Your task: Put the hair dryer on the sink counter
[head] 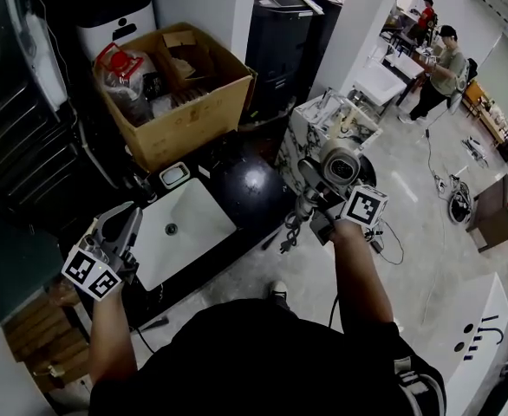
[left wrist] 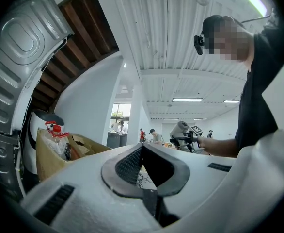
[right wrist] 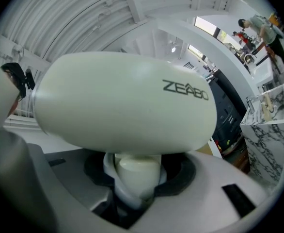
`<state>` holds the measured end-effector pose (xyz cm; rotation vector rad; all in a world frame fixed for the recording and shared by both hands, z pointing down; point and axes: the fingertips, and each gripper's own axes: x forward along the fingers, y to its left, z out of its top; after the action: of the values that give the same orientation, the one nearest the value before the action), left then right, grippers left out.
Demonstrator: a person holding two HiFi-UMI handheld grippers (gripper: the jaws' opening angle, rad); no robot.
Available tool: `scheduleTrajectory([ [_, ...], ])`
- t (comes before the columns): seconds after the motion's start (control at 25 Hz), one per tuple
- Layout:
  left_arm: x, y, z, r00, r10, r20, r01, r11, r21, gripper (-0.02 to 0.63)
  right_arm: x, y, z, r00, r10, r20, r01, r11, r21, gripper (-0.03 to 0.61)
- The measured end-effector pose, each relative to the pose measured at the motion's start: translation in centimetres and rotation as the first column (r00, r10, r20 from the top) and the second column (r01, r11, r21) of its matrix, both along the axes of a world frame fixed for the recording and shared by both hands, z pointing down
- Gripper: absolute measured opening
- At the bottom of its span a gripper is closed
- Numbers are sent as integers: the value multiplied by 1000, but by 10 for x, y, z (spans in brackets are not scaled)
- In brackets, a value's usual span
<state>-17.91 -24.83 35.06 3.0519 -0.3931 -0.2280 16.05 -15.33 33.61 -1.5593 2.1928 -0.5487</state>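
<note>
Right gripper [head: 322, 202] clamps the white hair dryer [head: 342, 165] by its handle, right of the sink [head: 204, 232]; left gripper [head: 122, 224] closed and empty at its left.

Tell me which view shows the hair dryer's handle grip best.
The right gripper view: the hair dryer fills it, handle pinched in the right claw. The head view shows it from above, right of the sink, its handle unclear. The left gripper view shows it small and far off.
</note>
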Motion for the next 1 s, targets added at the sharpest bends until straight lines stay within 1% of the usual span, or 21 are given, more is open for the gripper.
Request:
scheduleTrajectory([
  [0.2,16,-6,-1,1000,-24,12,24,1000,9,15,18,-12,2,1000,-21,15,21,1000,9,167],
  [0.36,33,-13,-2,998,-61,23,61,998,14,15,38,-30,15,1000,-28,10,29,999,-28,166],
  [0.48,47,-18,-1,995,-93,39,93,996,13,15,51,-49,14,998,-70,-4,70,997,-21,165],
  [0.68,71,-25,0,986,-155,62,155,988,7,15,84,-79,21,993,-116,19,117,992,-42,164],
  [0.84,88,-32,-3,979,-193,64,193,981,5,15,90,-99,5,981,-192,5,192,981,-6,164],
  [1.0,103,-35,-4,971,-230,61,230,973,-3,15,111,-116,16,980,-198,-18,196,978,-64,164],
])
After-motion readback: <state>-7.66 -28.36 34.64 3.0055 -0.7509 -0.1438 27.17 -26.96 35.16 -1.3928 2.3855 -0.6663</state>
